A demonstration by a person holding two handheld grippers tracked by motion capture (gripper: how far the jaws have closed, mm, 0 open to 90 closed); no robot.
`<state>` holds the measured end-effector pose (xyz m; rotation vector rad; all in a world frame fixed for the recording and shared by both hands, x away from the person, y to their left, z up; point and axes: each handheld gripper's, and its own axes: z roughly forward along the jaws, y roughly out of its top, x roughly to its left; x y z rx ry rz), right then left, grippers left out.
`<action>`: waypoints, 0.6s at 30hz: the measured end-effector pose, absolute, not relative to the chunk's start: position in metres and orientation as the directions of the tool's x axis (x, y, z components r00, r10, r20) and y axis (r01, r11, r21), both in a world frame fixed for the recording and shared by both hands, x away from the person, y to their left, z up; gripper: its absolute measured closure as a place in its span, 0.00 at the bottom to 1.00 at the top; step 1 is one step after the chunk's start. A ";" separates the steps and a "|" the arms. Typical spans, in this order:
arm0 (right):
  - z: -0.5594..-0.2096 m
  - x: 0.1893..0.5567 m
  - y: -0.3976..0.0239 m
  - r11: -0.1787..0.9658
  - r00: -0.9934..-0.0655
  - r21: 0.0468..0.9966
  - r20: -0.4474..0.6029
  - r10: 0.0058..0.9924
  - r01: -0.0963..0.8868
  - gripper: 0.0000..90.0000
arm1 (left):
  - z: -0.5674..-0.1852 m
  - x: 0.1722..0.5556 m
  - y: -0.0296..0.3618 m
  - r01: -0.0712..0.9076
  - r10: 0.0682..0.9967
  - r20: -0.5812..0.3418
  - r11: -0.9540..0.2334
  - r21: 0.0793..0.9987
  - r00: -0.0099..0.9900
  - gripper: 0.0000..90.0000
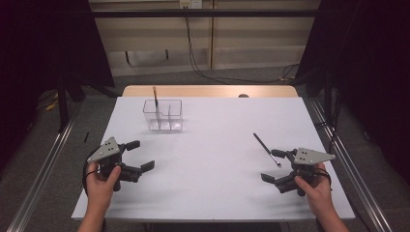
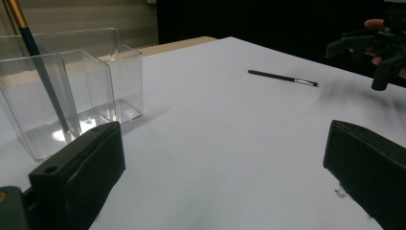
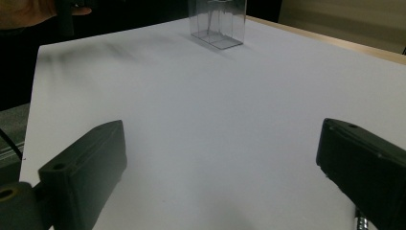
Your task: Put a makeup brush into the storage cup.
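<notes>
**benchwatcher:** Tools first: right tool (image 1: 276,166) has its jaws spread wide with nothing between them, sitting just beside the near end of the loose black brush (image 1: 267,149). Left tool (image 1: 139,154) is also wide open and empty, parked on the near side of the clear organizer (image 1: 163,115) and a bit to its left. So neither one is carrying anything right now

**pixelmule:** ok so how far along would you call it? looks like a "put the brushes in the box" job

**benchwatcher:** I'd say about halfway. One brush with a wooden handle (image 1: 155,99) is already standing tilted in the organizer's left compartment; you can see it clearly in the left gripper view too (image 2: 42,72). The black one is flat on the white counter (image 1: 208,193), well apart from the organizer, off to its right and nearer the person

**pixelmule:** and the other compartments?

**benchwatcher:** They look empty from the left gripper view (image 2: 95,91), plenty of room. What's left, by my guess: close on the black brush, lift, carry it over, drop it in upright. In the right gripper view a bit of its metal ferrule (image 3: 360,221) peeks out right by the jaw at the bottom edge, so the grab hasn't happened yet but it's lined up close
</notes>
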<state>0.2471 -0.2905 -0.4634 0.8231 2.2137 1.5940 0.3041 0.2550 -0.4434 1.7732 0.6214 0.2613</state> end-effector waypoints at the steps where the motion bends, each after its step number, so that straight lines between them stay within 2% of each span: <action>1: -0.463 0.247 -0.291 0.223 -0.794 0.934 0.093 0.601 0.278 0.03 | -0.443 0.304 0.256 0.275 0.535 -0.142 -0.178 0.945 0.833 0.01; 18: -0.463 0.248 -0.290 0.230 -0.794 0.933 0.089 0.601 0.278 0.03 | -0.444 0.295 0.267 0.255 0.543 -0.119 -0.181 0.950 0.831 0.01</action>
